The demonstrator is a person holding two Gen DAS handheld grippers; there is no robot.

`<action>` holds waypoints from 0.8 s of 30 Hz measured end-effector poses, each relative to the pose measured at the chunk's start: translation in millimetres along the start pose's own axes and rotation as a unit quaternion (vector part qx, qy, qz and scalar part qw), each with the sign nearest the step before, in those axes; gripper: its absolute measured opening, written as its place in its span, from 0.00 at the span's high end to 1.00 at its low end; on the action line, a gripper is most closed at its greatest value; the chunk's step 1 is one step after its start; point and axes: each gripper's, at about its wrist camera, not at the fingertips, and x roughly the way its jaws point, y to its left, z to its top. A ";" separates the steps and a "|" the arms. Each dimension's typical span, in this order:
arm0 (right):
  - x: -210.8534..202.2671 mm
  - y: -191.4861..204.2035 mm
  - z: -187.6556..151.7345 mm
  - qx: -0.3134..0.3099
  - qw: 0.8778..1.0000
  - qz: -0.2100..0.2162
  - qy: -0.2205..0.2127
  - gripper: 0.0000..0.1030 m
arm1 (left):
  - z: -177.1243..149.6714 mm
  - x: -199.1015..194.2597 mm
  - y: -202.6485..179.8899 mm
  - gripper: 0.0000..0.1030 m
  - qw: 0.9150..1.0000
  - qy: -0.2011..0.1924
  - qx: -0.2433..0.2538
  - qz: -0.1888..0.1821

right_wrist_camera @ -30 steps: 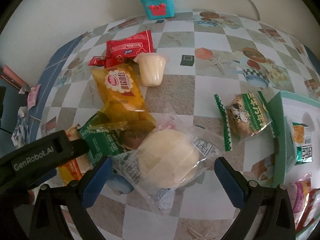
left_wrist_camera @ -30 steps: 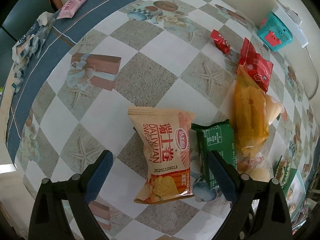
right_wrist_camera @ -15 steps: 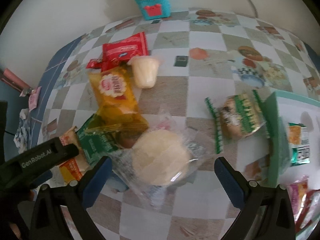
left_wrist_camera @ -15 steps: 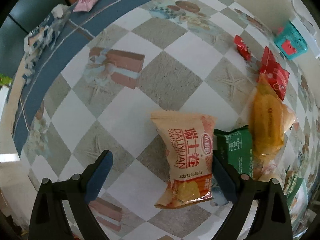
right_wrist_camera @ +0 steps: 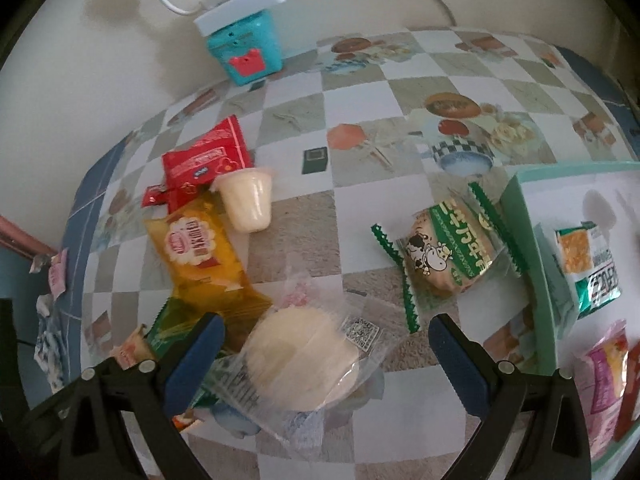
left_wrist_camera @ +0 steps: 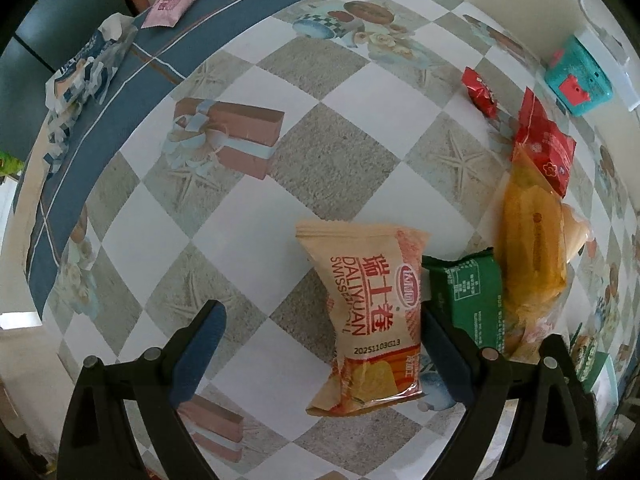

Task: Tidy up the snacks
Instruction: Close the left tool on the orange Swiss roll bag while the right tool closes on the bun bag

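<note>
Hovering over the checked worktop (left_wrist_camera: 352,80), both grippers stand wide with nothing held. The left gripper (left_wrist_camera: 320,344) points straight down; the Swiss-roll packet (left_wrist_camera: 372,316) lies flat between its fingers, close beside the right-hand one and well clear of the other, so the hand seems to be lining up on it. That packet is tan and orange, sealed, puffed, with red lettering and a printed date. A green packet (left_wrist_camera: 468,300) lies just beside it, partly under a yellow bread bag (left_wrist_camera: 532,240), with a red packet (left_wrist_camera: 544,148) beyond.

The right gripper (right_wrist_camera: 324,356) tilts steeply down, its fingers straddling a pale round bun (right_wrist_camera: 300,360) in a clear wrapper; no pad presses on it. Loose snacks crowd the left side of that view: the yellow bag, a jelly cup (right_wrist_camera: 248,200) on its side, red packets. A green cow-print cake (right_wrist_camera: 444,256) lies just beside the mint box (right_wrist_camera: 524,216), which already holds a few packets, so it is probably where the snacks go.
</note>
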 end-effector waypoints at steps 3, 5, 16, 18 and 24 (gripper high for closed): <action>5.7 1.1 -3.3 -0.008 1.000 -0.003 0.017 0.00 | -0.2 -1.1 -2.9 0.07 1.000 0.001 0.001 0.002; 4.7 0.4 -5.1 -0.015 1.000 -0.008 0.023 0.00 | -1.5 -1.3 -5.2 0.07 1.000 0.004 0.002 0.002; -6.1 -8.8 -20.4 -0.044 0.998 -0.027 0.044 0.07 | -8.6 5.9 -20.2 0.08 1.000 0.011 0.017 -0.010; -8.0 -7.2 -22.7 -0.050 0.998 -0.024 0.044 0.15 | -10.3 4.7 -24.4 0.12 1.000 0.010 0.020 -0.010; -8.5 3.5 -31.6 -0.071 0.996 -0.022 0.046 0.41 | -11.7 7.7 -32.4 0.41 0.999 0.015 0.025 -0.018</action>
